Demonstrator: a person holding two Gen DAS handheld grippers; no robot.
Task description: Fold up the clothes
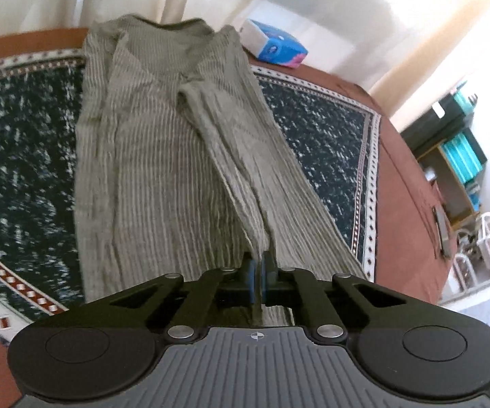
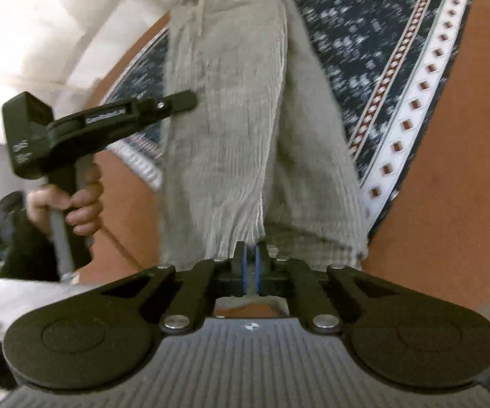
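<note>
Grey-green ribbed garment (image 1: 163,142) spread lengthwise on a dark patterned rug (image 1: 17,142) over a brown surface (image 1: 404,176), neck end far from the left wrist camera, sleeves folded inward. Left gripper (image 1: 258,272) pinched shut on the garment's near hem, cloth rising in a ridge from between the blue pads (image 1: 252,273). Right gripper (image 2: 252,261) likewise clamped on a hem edge, fabric bunched just ahead. Seen from the right wrist: hand (image 2: 75,204) wrapped round the left gripper's handle. Blue and white tissue pack (image 1: 272,44) beyond the neck end, on the brown surface
</note>
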